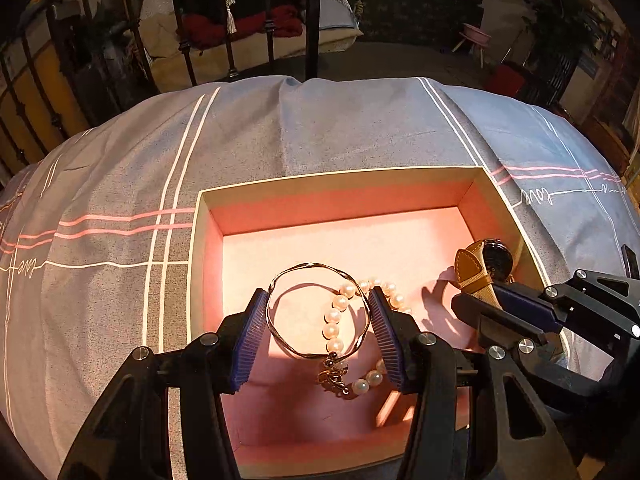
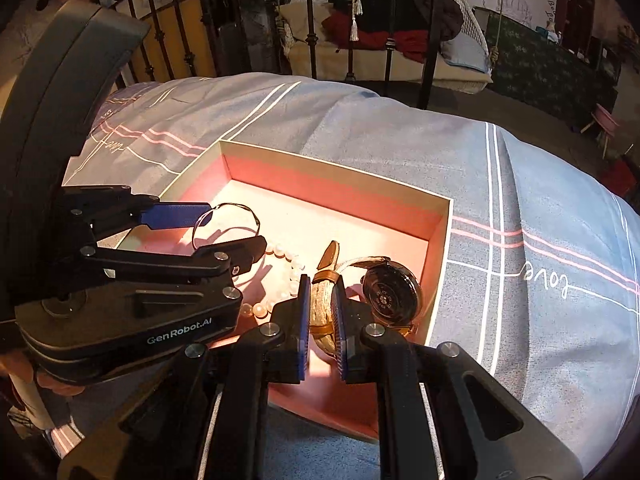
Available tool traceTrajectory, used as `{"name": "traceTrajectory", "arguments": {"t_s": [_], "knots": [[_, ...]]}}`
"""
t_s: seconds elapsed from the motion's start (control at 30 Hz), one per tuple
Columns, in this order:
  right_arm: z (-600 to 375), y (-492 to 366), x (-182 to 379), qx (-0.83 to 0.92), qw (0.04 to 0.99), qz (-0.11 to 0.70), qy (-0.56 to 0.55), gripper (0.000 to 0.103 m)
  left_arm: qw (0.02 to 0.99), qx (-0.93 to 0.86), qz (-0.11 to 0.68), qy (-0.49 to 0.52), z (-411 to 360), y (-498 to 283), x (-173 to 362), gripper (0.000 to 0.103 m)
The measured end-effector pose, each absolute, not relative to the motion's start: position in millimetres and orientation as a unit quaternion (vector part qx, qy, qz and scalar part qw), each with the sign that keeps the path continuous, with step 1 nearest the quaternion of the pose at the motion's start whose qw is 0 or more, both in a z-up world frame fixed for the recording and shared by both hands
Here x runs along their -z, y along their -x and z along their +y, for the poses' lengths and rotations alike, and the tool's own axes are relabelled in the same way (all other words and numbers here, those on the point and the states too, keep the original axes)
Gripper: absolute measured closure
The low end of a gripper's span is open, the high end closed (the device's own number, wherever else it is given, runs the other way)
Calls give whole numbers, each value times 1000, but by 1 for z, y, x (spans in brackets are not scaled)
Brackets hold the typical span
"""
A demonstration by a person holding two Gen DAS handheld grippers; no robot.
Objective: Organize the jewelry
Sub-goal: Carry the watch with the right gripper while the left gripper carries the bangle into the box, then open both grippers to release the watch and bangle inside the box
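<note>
A pink-lined open box (image 1: 340,204) (image 2: 400,220) lies on the bed. My left gripper (image 1: 318,304) (image 2: 230,236) is shut on a thin metal bangle (image 1: 316,268) (image 2: 240,210), held flat between its blue pads above the box floor. A pearl bracelet (image 1: 334,322) (image 2: 286,258) lies on the floor under it. My right gripper (image 2: 323,300) (image 1: 486,296) is shut on the tan strap (image 2: 322,308) of a wristwatch (image 2: 390,292) (image 1: 494,260), inside the box by its right wall.
The box rests on a grey-blue bedspread (image 1: 320,132) (image 2: 520,184) with white and pink lines. A black metal bed frame (image 1: 312,20) stands beyond the far edge, with a swing seat and cushions (image 2: 380,32) behind it.
</note>
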State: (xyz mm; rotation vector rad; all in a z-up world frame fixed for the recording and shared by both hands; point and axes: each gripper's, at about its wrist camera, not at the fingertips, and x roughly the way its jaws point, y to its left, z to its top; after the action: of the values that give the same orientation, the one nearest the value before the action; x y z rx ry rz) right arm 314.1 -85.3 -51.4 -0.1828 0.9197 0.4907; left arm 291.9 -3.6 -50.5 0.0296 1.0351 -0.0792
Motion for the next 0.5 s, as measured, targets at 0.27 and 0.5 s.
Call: {"name": "traceTrajectory", "arguments": {"t_s": [0.27, 0.5], "knots": [[-79, -315, 56, -230, 859, 444, 108, 91, 871, 28, 490, -31, -2, -292, 53, 52], [-77, -311, 55, -229, 858, 445, 119, 91, 880, 19, 473, -42, -6, -285, 44, 50]]}}
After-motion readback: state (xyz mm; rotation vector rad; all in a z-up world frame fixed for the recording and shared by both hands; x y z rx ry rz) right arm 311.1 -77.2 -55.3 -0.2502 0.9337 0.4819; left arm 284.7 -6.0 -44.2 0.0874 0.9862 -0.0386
